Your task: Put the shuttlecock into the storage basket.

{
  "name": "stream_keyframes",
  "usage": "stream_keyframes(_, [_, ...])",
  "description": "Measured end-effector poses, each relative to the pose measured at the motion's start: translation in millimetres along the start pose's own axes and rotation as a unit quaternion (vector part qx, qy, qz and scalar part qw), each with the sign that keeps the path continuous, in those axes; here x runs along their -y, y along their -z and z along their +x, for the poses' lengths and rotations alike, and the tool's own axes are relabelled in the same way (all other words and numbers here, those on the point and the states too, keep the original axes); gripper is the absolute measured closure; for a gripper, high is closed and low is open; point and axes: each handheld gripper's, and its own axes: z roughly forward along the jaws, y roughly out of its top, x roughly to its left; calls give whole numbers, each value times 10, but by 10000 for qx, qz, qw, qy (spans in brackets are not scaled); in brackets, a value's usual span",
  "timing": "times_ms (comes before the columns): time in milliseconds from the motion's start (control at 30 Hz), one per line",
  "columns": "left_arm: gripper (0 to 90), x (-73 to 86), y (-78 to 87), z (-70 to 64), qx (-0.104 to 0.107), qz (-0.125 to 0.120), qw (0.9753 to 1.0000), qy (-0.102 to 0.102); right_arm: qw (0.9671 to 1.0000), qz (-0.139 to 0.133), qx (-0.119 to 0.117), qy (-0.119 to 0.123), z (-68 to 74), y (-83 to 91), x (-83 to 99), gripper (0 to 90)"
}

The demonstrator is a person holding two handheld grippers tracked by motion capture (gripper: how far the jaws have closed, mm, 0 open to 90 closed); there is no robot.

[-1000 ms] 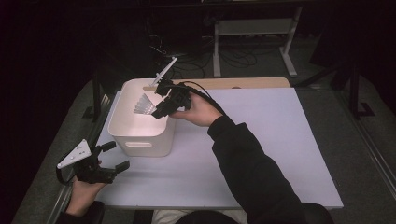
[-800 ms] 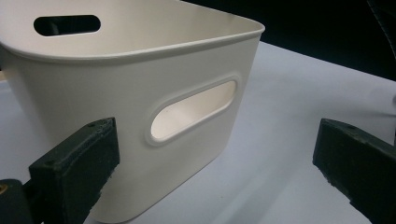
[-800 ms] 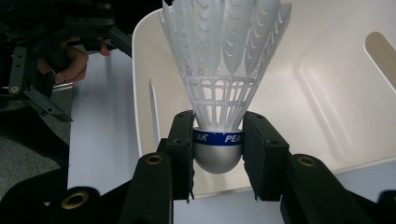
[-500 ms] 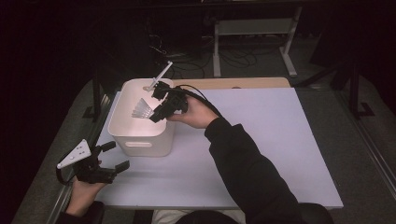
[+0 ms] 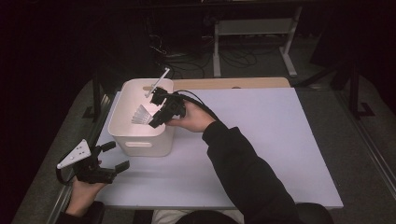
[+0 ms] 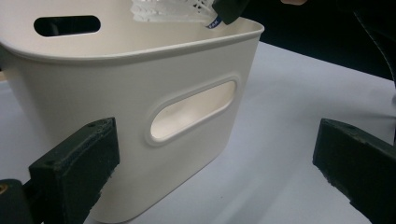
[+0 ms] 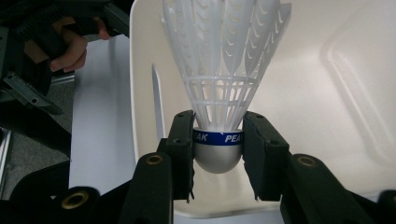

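One second before, the right gripper (image 5: 156, 122) was a bit higher and further back over the white bin (image 5: 122, 135); it had come down toward the bin's inside while the left gripper (image 5: 112, 158) stayed still, jaws wide open with nothing between them, beside the bin. The shuttlecock (image 7: 224, 70) sat with its round silver nose squeezed between the right jaws, feathers pointing away over the bin's open top.

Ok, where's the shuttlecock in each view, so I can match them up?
High view: shuttlecock left of centre, over the bin, clamped in the right gripper.
Left gripper view: top edge, its white skirt and blue band above the bin's far rim.
Right gripper view: centre, between the jaws, skirt upward.
Shared landmark: the white bin.
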Motion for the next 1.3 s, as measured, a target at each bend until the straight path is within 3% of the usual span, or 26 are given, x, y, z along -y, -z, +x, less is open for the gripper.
stream_keyframes(500, [3, -1, 1, 1, 9, -4, 10000, -14, 9999, 85, -83, -93, -5, -122, 24, 632])
stream_keyframes(800, [3, 0, 1, -1, 4, -3, 10000, -8, 9998, -88, -9, -152, -35, -41, 26, 393])
stream_keyframes(1067, [3, 2, 6, -3, 12, -2, 10000, -10, 9985, -360, 401, -136, -42, 94, 38, 136])
stream_keyframes(1200, [3, 2, 1, -5, 18, 4, 10000, -6, 9977, -434, 498, -132, -40, 157, 51, 104])
stream_keyframes(1300, [3, 2, 2, -3, 12, 5, 10000, -4, 9972, -464, 560, -162, -40, 194, 74, 14])
